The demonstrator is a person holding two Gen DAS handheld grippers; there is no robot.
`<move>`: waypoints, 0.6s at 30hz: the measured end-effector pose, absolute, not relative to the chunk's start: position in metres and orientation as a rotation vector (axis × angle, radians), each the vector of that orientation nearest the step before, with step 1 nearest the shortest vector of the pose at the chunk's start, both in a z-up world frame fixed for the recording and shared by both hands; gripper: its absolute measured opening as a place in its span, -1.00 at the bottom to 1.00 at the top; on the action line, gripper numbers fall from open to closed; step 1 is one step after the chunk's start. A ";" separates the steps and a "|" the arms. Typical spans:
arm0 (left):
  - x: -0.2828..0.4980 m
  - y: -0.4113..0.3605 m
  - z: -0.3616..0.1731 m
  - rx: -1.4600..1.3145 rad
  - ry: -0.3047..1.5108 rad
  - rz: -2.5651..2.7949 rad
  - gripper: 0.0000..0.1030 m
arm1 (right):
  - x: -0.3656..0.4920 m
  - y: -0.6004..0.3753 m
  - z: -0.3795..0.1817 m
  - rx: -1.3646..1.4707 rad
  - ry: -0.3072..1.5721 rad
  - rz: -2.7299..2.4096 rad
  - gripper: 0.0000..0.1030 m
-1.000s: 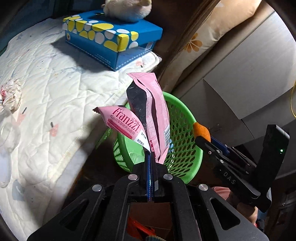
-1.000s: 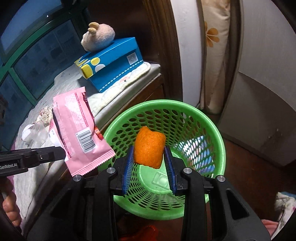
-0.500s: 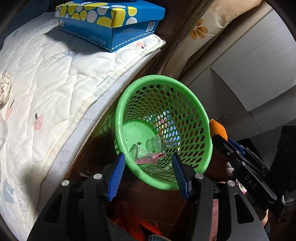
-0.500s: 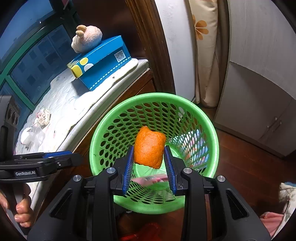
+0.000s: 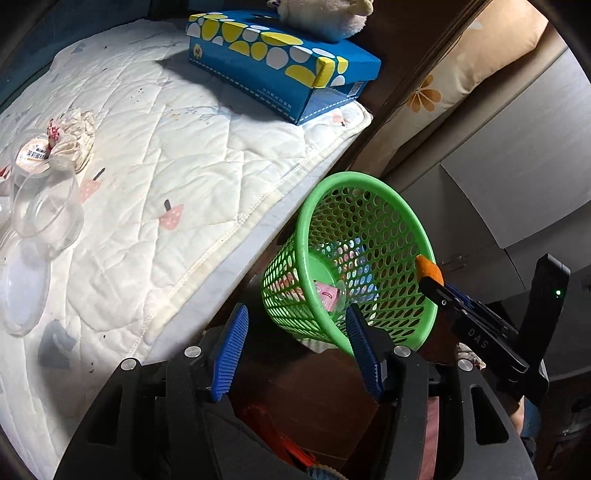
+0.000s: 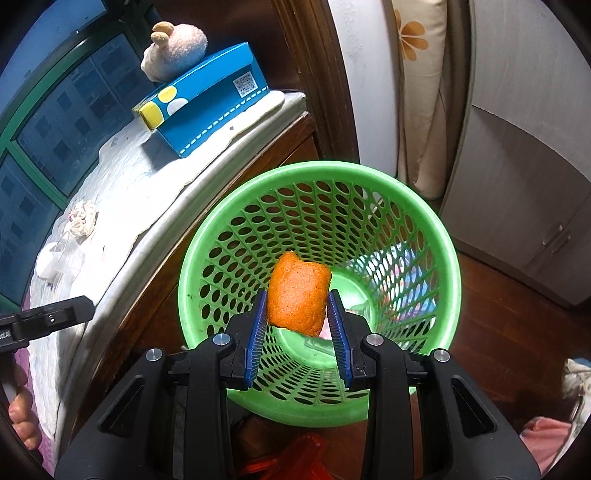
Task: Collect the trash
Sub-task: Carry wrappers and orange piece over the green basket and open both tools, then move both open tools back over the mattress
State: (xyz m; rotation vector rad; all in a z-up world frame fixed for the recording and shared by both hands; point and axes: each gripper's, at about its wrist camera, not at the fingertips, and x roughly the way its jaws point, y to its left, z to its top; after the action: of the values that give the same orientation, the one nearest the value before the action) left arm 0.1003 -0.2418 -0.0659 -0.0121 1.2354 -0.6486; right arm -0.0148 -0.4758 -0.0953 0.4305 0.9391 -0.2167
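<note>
A green mesh basket [image 5: 347, 176] stands on the floor beside the bed, with a pink wrapper [image 5: 327, 295] lying in its bottom. My left gripper [image 5: 295, 310] hovers near the basket's near side, its jaws opening and holding nothing. In the right wrist view, my right gripper [image 6: 297, 295] is shut on an orange spongy piece [image 6: 298, 291] above the basket [image 6: 317, 166]. That piece [image 5: 428, 268] also shows at the basket's right rim in the left wrist view. On the quilt lie a crumpled tissue [image 5: 74, 136] and a clear plastic cup [image 5: 44, 210].
A blue dotted tissue box [image 5: 280, 70] with a plush toy [image 5: 325, 14] on top sits at the bed's far corner. Grey cabinet doors [image 6: 517, 184] and a flowered curtain [image 6: 417, 92] stand behind the basket. The floor is dark wood.
The left gripper let go of the pink wrappers, which now lie in the basket, and its jaws opened. Its view swung left toward the bed. The right gripper kept hold of the orange piece.
</note>
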 end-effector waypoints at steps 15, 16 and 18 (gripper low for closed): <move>0.099 -0.188 -0.073 -0.084 1.245 -0.564 0.03 | 0.021 -0.469 -0.111 0.394 0.947 -0.240 -0.12; 0.099 -0.185 -0.074 -0.090 1.248 -0.561 0.03 | 0.021 -0.468 -0.112 0.391 0.951 -0.242 -0.12; 0.100 -0.178 -0.075 -0.100 1.253 -0.549 0.03 | 0.021 -0.467 -0.112 0.397 0.951 -0.238 -0.12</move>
State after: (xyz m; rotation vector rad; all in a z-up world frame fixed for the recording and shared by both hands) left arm 0.0996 -0.1785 -0.0755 -0.1001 1.2530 -0.5488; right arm 0.0209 -0.4674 -0.1123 0.3970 0.9515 -0.2375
